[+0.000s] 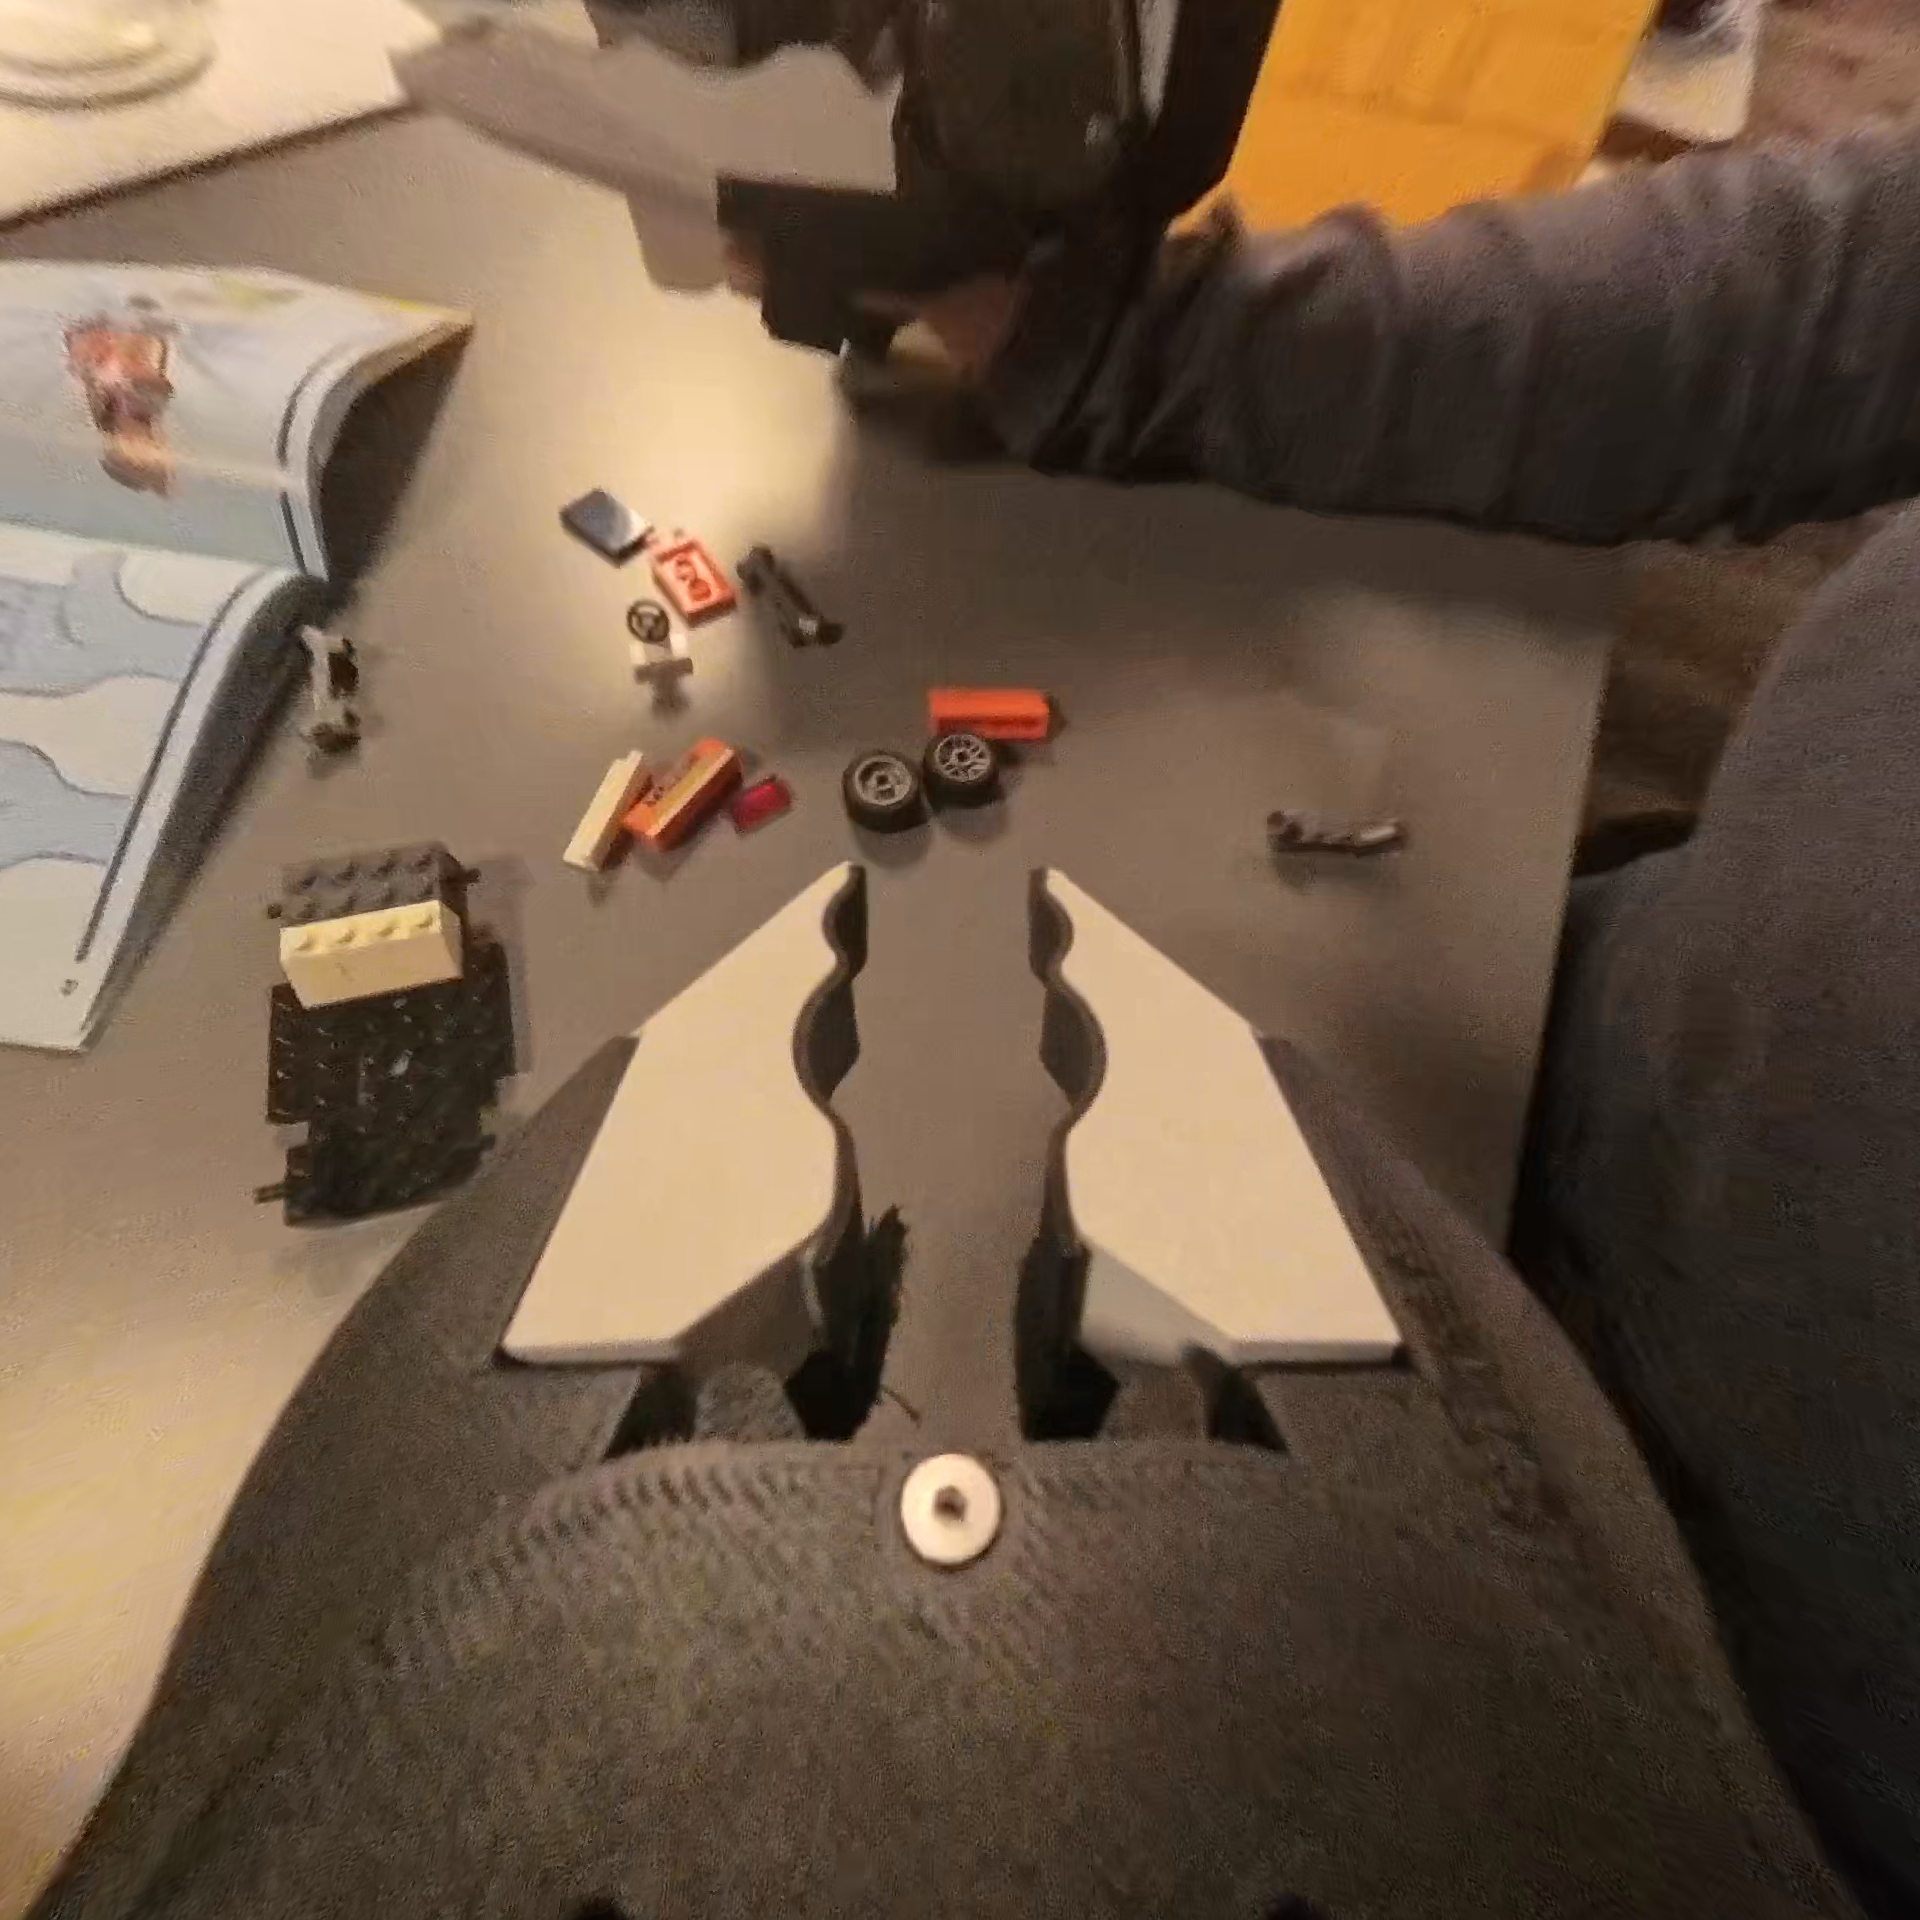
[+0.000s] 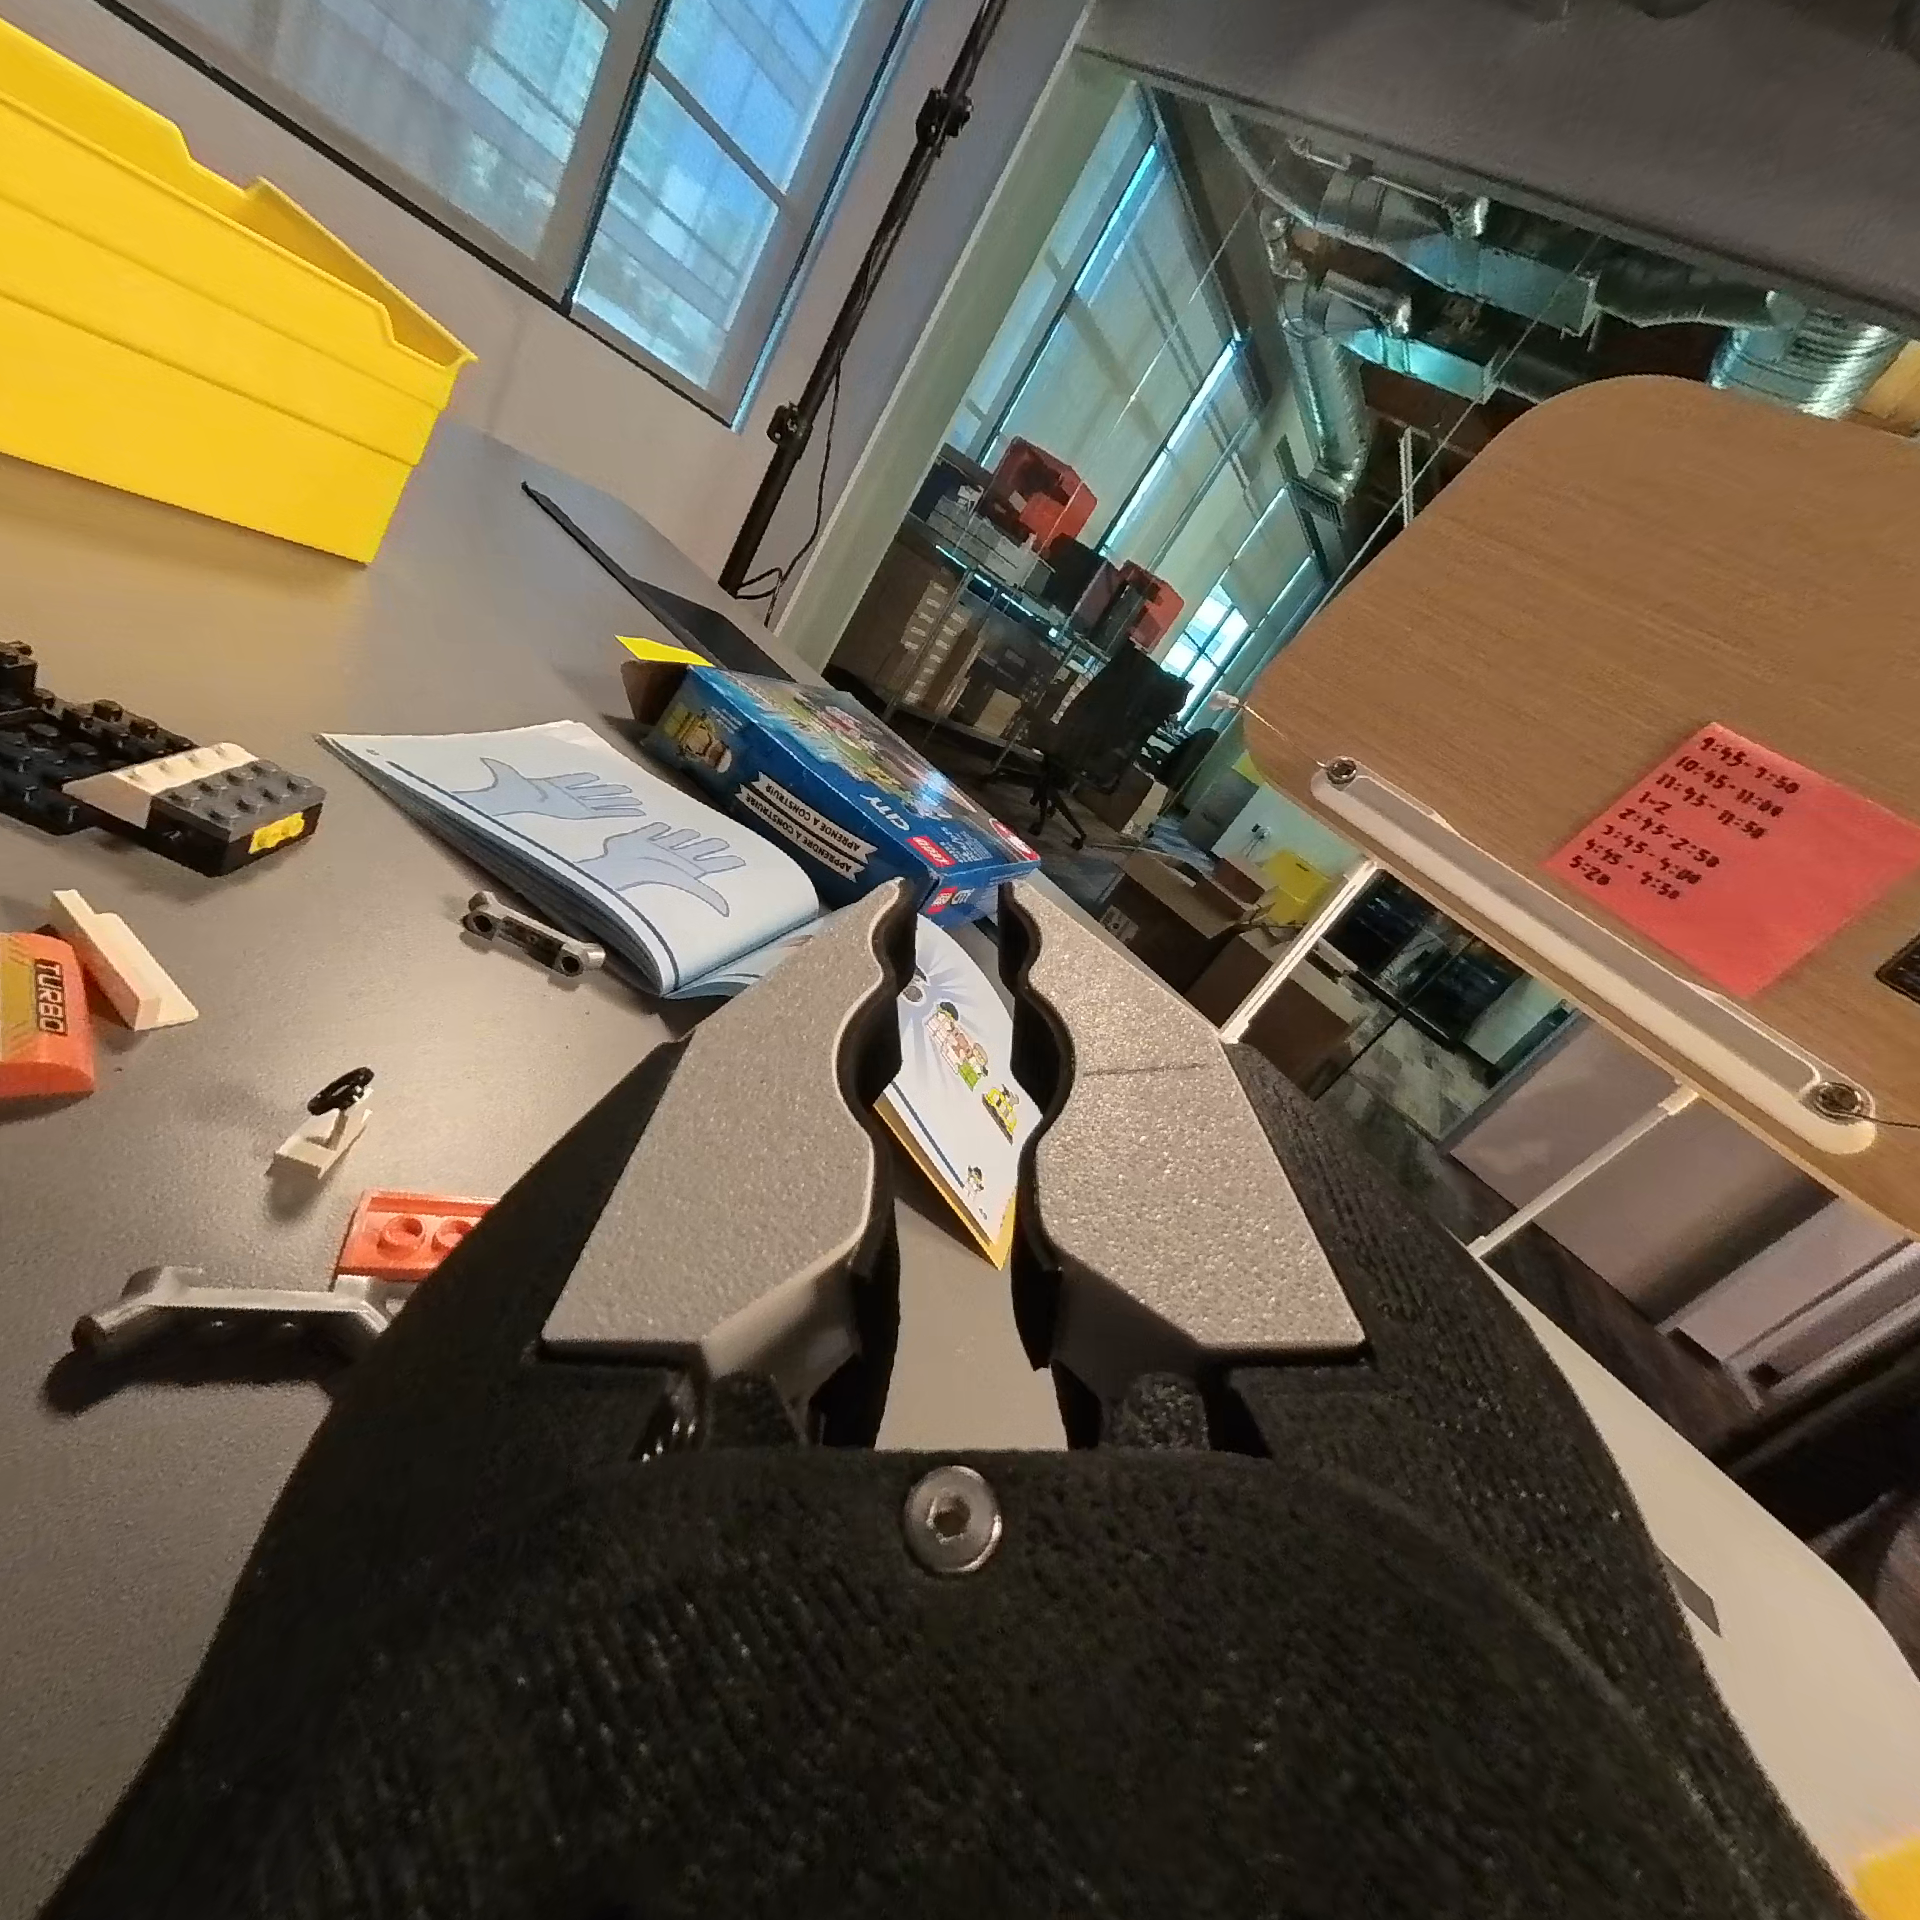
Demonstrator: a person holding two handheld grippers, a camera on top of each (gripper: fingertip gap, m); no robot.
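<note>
My left gripper is open and empty, hovering over the grey table. Two small black wheels lie just beyond its fingertips, with an orange brick behind them. A black chassis with a white brick on it sits to the left. My right gripper is narrowly open with nothing between its pads; an open booklet and a blue box lie past its tips. It also shows blurred in the left wrist view, held by a sleeved arm.
Loose pieces lie about: an orange sloped tile, a white piece, a steering-wheel piece, an orange plate, a grey link. Yellow trays stand at the far left. A wooden tabletop rises on the right. About 20 cm separates my left fingertips from my right. About 10 cm separates my left fingertips from the orange brick.
</note>
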